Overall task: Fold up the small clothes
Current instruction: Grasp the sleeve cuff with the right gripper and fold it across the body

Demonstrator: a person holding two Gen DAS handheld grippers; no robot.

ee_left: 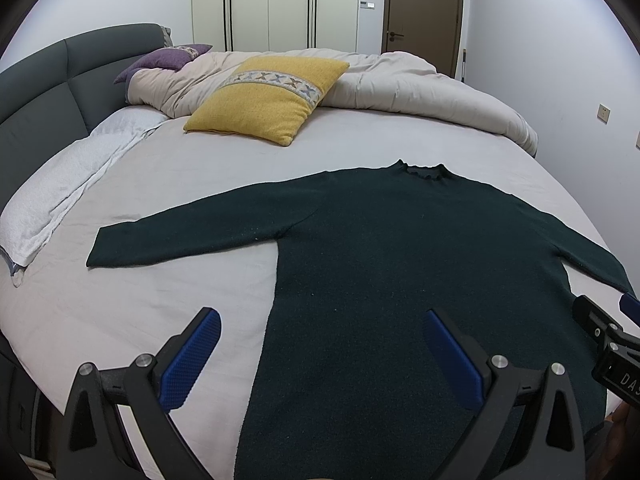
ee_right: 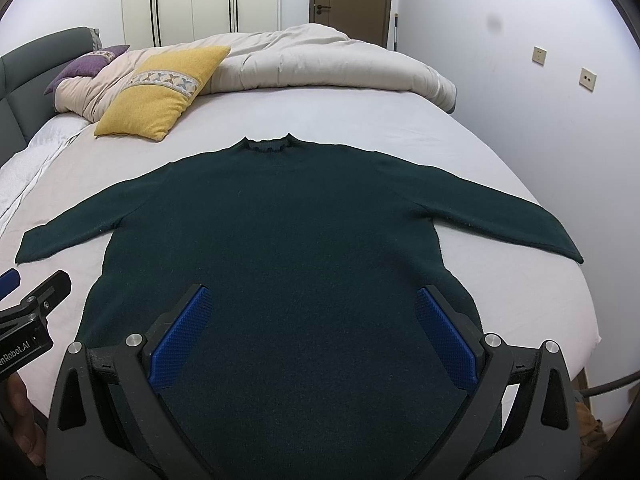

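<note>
Across the near half of the bed (ee_right: 460, 128) a dark green sweater (ee_right: 288, 220) lies flat, hem at the near edge, collar (ee_right: 266, 145) pointing to the far edge, both sleeves spread toward the side edges. Along the far edge sits a bunched beige duvet (ee_right: 320, 60), with a yellow cushion (ee_right: 160, 92) leaning on it toward the far left corner. Both tools hover over the hem end, well clear of the cloth, it seems: the left gripper (ee_left: 320, 360) straddles the sweater's left side seam with jaws spread wide and empty, the right gripper (ee_right: 312, 340) is likewise released over the body. No fold looks begun. The knit is thick and floppy, so a shallow pinch could catch only the top layer and drag the body askew; the right sleeve (ee_right: 560, 232) reaches the side edge and could slip off.
</note>
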